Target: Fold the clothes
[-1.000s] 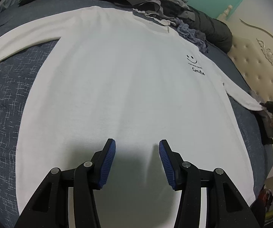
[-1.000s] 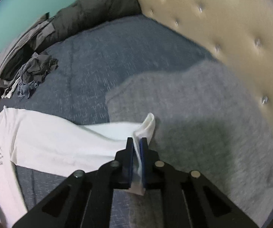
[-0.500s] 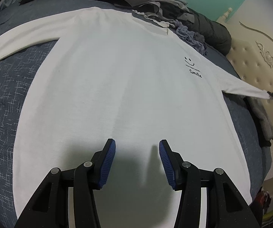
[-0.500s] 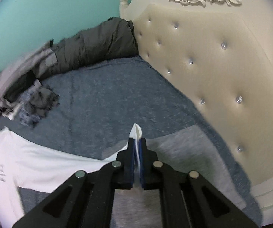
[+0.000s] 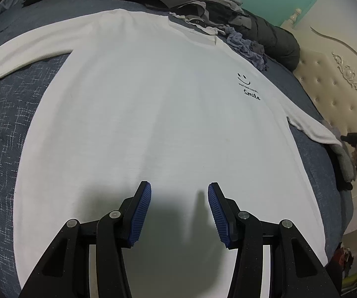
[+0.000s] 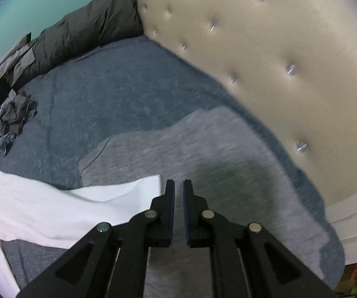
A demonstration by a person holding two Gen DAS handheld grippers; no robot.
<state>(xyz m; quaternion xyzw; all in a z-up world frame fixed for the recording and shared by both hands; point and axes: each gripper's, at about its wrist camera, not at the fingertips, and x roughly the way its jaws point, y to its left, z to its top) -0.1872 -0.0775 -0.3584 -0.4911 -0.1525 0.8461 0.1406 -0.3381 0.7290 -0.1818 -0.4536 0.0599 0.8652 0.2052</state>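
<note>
Released, the sleeve [image 6: 118,191] lies just left of the right tongs [image 6: 178,186], now nearly together and empty; left tongs [image 5: 179,193] hover apart over the shirt [image 5: 153,114]

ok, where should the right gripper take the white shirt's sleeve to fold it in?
Take the sleeve cuff. It is the free end, lying flat on the grey garment just left of the right gripper. Come in from the headboard side, along the sleeve's length, with the jaws pinching the cuff edge. That's probably easiest, since the rest lies flat with no raised fold to catch.
</note>
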